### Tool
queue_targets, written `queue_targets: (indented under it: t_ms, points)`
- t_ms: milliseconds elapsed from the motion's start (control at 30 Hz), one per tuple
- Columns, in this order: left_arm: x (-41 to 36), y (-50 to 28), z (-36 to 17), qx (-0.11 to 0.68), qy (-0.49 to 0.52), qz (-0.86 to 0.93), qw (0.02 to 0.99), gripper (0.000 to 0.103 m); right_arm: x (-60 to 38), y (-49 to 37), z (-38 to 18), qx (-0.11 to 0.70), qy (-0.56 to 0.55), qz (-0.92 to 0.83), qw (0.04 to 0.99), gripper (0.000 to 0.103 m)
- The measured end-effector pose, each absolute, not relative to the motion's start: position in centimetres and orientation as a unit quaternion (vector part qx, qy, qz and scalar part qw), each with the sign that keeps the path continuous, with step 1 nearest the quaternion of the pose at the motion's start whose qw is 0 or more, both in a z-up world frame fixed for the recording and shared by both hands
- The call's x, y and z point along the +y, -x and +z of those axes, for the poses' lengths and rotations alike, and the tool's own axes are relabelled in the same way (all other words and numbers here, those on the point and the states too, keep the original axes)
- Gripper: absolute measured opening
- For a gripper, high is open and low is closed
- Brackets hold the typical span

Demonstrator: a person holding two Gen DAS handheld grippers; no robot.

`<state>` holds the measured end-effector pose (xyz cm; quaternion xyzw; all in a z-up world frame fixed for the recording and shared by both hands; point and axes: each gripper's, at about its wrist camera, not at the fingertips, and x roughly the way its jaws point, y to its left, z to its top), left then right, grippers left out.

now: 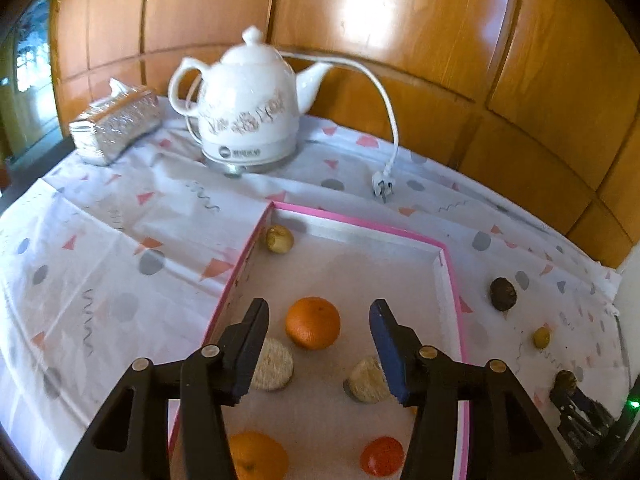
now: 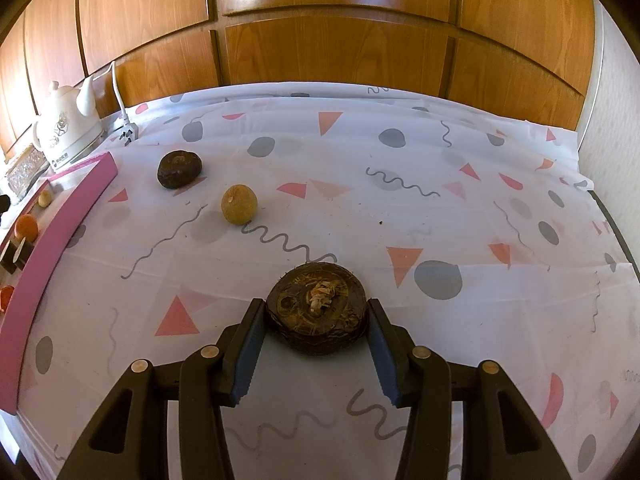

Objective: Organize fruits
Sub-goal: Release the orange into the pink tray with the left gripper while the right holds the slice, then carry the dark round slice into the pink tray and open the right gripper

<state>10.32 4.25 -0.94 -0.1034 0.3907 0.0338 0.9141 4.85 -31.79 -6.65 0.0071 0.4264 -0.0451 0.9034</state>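
My left gripper [image 1: 318, 312] is open and empty above a pink-rimmed box [image 1: 360, 226]. An orange [image 1: 313, 323] lies in the box just beyond the fingertips, with two pale round fruits [image 1: 274, 364] [image 1: 368, 380], a small tan fruit [image 1: 280, 239], another orange [image 1: 256, 454] and a red fruit [image 1: 382, 455]. My right gripper [image 2: 316, 312] is open, its fingers on either side of a dark brown fruit [image 2: 316, 312] on the tablecloth. Beyond it lie a yellow-tan fruit [image 2: 239, 204] and another dark fruit [image 2: 179, 169].
A white kettle [image 1: 248, 104] with its cord and plug [image 1: 382, 188] and a tissue box [image 1: 116, 122] stand at the back left. The pink box wall [image 2: 64, 232] runs along the left of the right wrist view. Wood panels [image 2: 340, 48] back the table.
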Motion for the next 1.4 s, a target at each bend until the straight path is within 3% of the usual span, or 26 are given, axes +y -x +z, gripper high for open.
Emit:
queue_targets:
  t_ms: [867, 1400]
  points:
    - [4.7, -1.3, -1.2, 0.377, 0.069, 0.043, 0.923, 0.053, -31.0, -5.1, -6.2, 0.443, -0.004, -0.050, 0.895, 0.050]
    - [5.8, -0.4, -1.5, 0.380, 0.082, 0.050, 0.920, 0.053, -22.1, -5.9, -3.3, 0.439, -0.010, 0.085, 0.894, 0.050]
